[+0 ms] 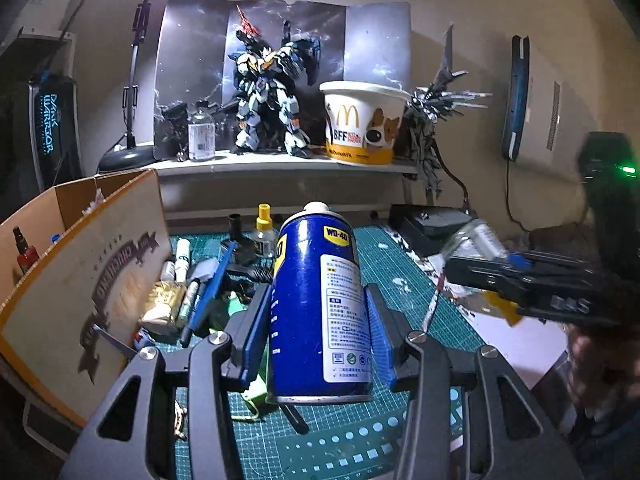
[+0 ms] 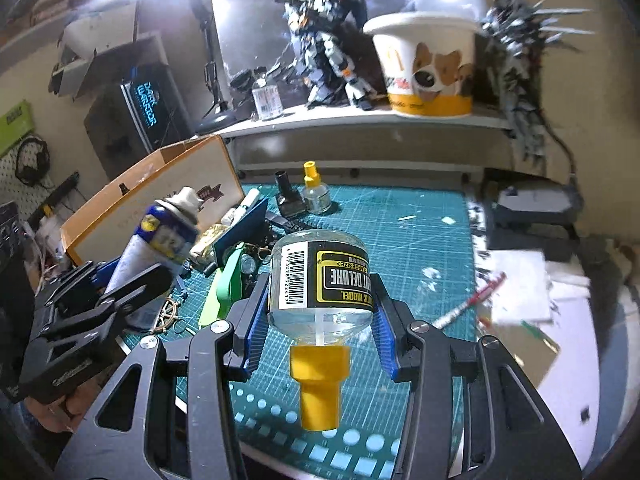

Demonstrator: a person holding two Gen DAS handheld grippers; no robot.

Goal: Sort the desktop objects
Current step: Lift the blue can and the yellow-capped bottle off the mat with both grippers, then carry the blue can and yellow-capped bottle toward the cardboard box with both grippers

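In the left wrist view, my left gripper [image 1: 318, 292] is shut on a blue WD-40 spray can [image 1: 320, 300], its blue pads [image 1: 256, 320] pressing both sides; the white top points away. The same can [image 2: 168, 232] shows blurred at the left of the right wrist view. My right gripper [image 2: 322, 284] is shut on a clear glass bottle [image 2: 316, 276] with a black-and-yellow label, its yellow cap [image 2: 320, 384] toward the camera. From the left wrist, that gripper [image 1: 472, 264] and bottle [image 1: 476, 240] appear blurred at right. Both hang above the green cutting mat [image 1: 400, 272].
An open cardboard box [image 1: 80, 280] stands at the mat's left, with pens and clutter [image 1: 192, 292] beside it. A small yellow-capped bottle [image 2: 316, 192] and a black bottle [image 2: 288, 196] stand at the back. A red pen [image 2: 472, 300] and papers lie right. A shelf holds a paper bucket [image 1: 364, 124].
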